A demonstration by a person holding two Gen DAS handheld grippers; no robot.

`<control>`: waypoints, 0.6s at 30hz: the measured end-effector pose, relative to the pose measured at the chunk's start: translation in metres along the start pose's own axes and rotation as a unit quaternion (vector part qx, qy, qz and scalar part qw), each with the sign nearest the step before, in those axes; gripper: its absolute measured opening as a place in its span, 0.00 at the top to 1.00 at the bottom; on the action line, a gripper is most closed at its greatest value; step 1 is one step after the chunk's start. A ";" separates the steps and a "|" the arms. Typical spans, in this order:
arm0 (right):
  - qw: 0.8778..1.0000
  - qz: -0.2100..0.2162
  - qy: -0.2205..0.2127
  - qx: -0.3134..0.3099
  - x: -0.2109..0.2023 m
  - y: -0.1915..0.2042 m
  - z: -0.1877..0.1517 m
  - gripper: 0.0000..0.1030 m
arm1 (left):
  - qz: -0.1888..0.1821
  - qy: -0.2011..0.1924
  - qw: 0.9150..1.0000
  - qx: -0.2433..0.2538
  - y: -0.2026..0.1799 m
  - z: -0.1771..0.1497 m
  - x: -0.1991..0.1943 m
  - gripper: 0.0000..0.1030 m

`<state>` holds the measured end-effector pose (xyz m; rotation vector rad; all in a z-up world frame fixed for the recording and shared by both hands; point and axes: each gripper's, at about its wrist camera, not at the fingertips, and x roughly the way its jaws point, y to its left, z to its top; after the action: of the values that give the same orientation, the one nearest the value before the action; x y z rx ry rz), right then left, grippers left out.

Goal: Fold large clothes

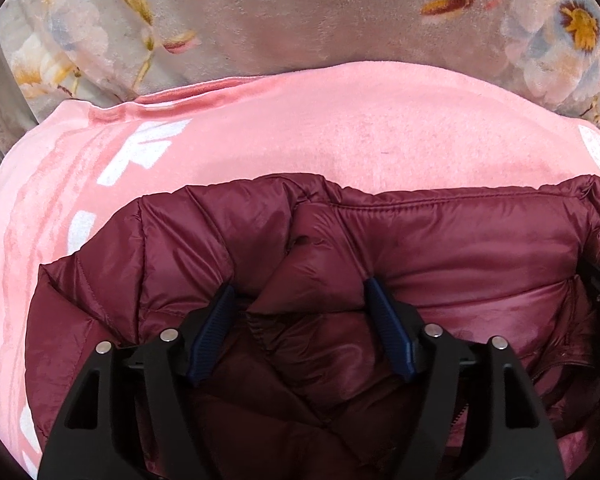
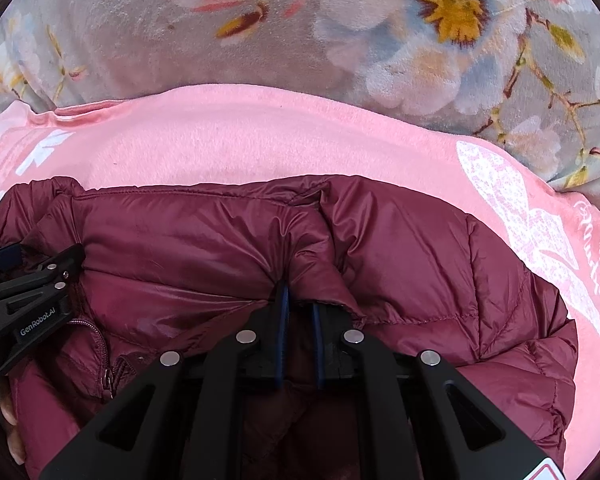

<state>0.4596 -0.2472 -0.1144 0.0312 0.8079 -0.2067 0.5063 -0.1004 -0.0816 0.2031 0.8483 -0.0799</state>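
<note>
Right now the left tongs stand with their blue pads apart, a puffy ridge of the maroon jacket lying between them but not pinched, while the right tongs are nearly together and appear clamped on a gathered tuck of the same jacket near its far edge. The jacket lies spread on a pink towel, its far hem running left to right, a zipper showing at the near left of the right view; the towel in turn rests on a flowered blanket on what looks like a bed, farther off. To do this fold well, I judge the left tongs should close on a full ridge of fabric, both layers if possible, at about the same distance from the hem as the right tongs, so the edge lifts level. Slippery quilted cloth of this kind will likely slide out of a shallow bite, so a deep grip matters. Then both sides should move together, keeping the cloth between them taut, or the fold will likely skew.
</note>
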 end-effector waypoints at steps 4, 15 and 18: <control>1.000 0.015 -0.001 0.011 0.000 -0.004 0.000 0.91 | 0.019 0.007 1.000 -0.016 0.008 0.001 0.000 0.15; 0.994 0.110 -0.023 0.007 -0.119 -0.047 -0.064 0.66 | -0.086 -0.007 0.996 -0.027 0.067 -0.080 -0.117 0.12; 0.994 0.109 -0.023 -0.005 -0.169 -0.071 -0.109 0.54 | -0.096 0.000 0.995 -0.038 0.098 -0.128 -0.157 0.08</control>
<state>0.2542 -0.2762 -0.0649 0.1050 0.7543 0.0026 0.3234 0.0208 -0.0311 0.0502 0.8687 -0.2281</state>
